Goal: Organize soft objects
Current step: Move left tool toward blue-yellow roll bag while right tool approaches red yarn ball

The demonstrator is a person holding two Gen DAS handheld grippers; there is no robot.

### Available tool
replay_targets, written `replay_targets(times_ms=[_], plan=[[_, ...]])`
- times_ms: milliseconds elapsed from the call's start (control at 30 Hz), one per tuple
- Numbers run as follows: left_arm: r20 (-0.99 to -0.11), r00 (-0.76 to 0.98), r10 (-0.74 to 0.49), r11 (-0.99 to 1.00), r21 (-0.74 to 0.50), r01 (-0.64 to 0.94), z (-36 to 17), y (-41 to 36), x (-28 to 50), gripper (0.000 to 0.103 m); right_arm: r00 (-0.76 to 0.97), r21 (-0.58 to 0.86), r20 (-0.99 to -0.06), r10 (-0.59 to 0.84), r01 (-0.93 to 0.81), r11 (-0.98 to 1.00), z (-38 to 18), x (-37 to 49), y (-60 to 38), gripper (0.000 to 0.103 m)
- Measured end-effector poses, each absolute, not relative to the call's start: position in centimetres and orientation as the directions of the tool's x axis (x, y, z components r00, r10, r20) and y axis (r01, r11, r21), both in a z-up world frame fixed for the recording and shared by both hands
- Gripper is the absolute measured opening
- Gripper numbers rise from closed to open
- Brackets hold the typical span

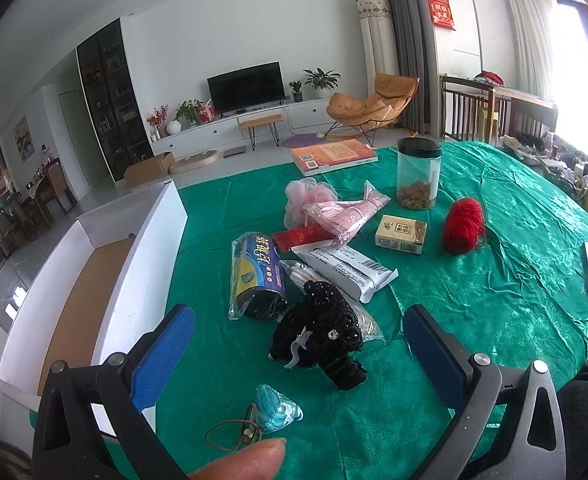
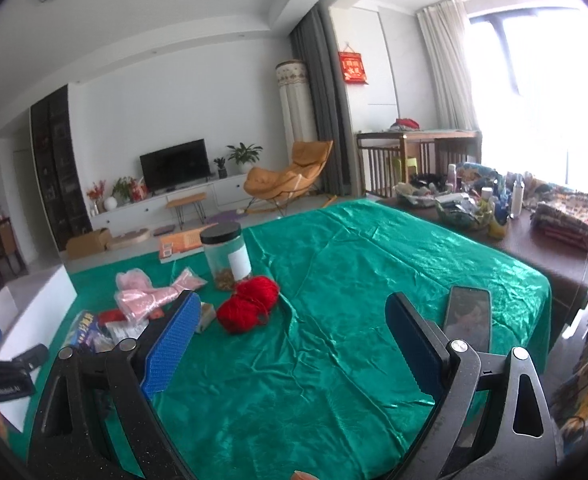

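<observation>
At 9 o'clock from the clutter, touching the counter's edge, sits the open white cardboard box with a brown floor (image 1: 94, 280), in my judgement the likely bin for the soft goods, and nothing shows inside it. The left tool (image 1: 298, 344) hangs above the counter draped in wrinkled green satin cloth (image 1: 494, 280) with its 2 blue pads spread wide and nothing between them; the black beaded crochet hair piece (image 1: 318, 332) lies between them, just ahead, with the small teal embroidered sachet on a brown cord (image 1: 276, 408) at 6 o'clock of it. I judge the hair piece the first pick: come straight down, close on its thick middle rather than the white ribbon, and lift clear of the clear packet of cotton swabs (image 1: 298, 272) it overlaps. Further off lie the pink mesh bath puff (image 1: 306, 200) and, at 2 o'clock, the ball of red yarn (image 2: 250, 306). The right tool (image 2: 290, 344) is likewise spread wide and empty, the yarn just ahead at its 11 o'clock; squeeze the ball's bulk so no loose strand trails. The black phone (image 2: 468, 316) at 1 o'clock should stay put.
</observation>
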State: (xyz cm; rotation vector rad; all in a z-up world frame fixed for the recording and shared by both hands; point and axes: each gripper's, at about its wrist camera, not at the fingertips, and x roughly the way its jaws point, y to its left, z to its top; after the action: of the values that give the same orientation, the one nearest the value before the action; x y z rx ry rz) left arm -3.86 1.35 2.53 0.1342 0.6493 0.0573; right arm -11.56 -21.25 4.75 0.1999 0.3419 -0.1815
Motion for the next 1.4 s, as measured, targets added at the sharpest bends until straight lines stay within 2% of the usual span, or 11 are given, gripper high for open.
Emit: replay_targets(times_ms=[200,433,633,700,933,1300,1400], plan=[[-0.611,0.784,0.105,0.989,0.149,-0.016,1.7,1.2,-2.7,0.103,0.931,0.154,-0.353,-0.095,0.157,0.976,5.6,-8.7,-18.3,0.095],[-0.655,0.743,0.136,0.988,0.147,-0.051,-0.2,2.0,0.4,0.103,0.868,0.162,-0.494,-0.054,0.153,0.975,-0.2,-2.1,-16.9,0.095],[-0.696,0.7,0.162,0.985,0.156,-0.073,-1.9,3.2,3.1,0.103,0.81,0.094,-0.573,-0.121,0.212,0.973,-5.5,1.2,-17.3,0.095],[-0.697,0.693,0.183,0.981,0.172,-0.087,-2.4,3.5,3.8,0.103,0.786,0.13,-0.609,-0.107,0.232,0.964,-6.3,1.6,-18.0,0.095],[-0.704,0.682,0.196,0.979,0.181,-0.094,-3.0,4.1,5.3,0.103,0.772,0.22,-0.63,-0.08,0.277,0.935,-7.1,1.6,-19.9,0.095],[-0.713,0.674,0.191,0.979,0.188,-0.078,-3.4,4.5,5.6,0.103,0.756,0.189,-0.647,-0.097,0.282,0.941,-7.2,2.0,-19.2,0.095],[-0.709,0.69,0.145,0.988,0.138,-0.066,-2.9,5.7,4.9,0.103,0.752,0.192,-0.653,-0.095,0.285,0.939,-7.3,2.1,-19.3,0.095]])
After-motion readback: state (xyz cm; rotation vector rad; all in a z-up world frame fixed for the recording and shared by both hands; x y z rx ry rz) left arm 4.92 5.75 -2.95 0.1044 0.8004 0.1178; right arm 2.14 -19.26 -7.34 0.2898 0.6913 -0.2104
